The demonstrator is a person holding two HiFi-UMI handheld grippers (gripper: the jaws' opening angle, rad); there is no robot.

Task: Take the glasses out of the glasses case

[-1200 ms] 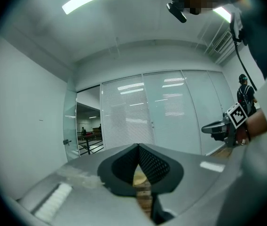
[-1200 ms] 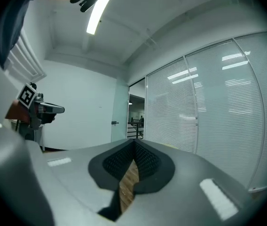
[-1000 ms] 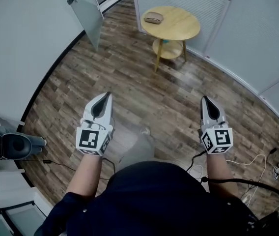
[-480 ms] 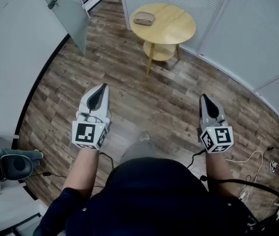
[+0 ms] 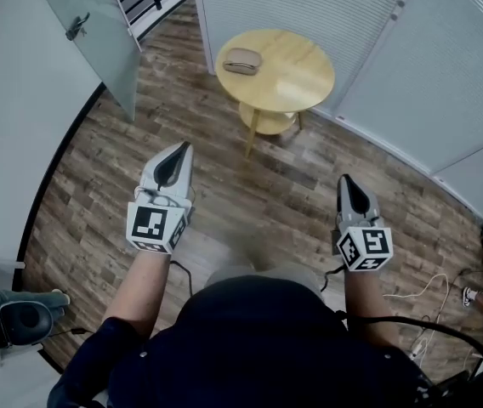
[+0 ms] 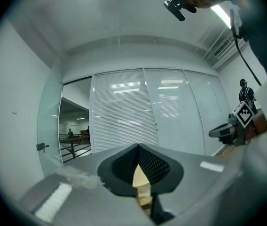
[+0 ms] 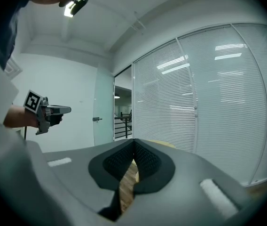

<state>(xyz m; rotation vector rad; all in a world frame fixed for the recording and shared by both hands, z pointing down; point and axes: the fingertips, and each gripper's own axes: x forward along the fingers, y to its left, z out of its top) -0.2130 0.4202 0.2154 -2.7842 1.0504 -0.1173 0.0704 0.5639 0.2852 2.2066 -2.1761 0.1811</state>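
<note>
A closed, tan glasses case (image 5: 242, 61) lies on the far left part of a round wooden table (image 5: 297, 79) at the top of the head view. Both grippers are held out level over the wood floor, well short of the table. My left gripper (image 5: 181, 146) is shut and empty, its tips meeting in the left gripper view (image 6: 138, 146). My right gripper (image 5: 344, 179) is shut too, with nothing between its jaws (image 7: 134, 141). Each gripper view catches the other gripper off to the side: the right gripper (image 6: 232, 128) and the left gripper (image 7: 49, 112).
Glass walls with white blinds (image 5: 309, 7) curve behind the table. A glass door with a handle (image 5: 76, 28) stands at the upper left, with a railing beyond it. The table has a lower shelf (image 5: 269, 119). Cables (image 5: 433, 300) trail on the floor at right; a dark chair (image 5: 12, 317) sits at lower left.
The person has walked towards the table, which now sits lower and nearer in the head view. Both grippers moved forward with the body and stayed shut.
</note>
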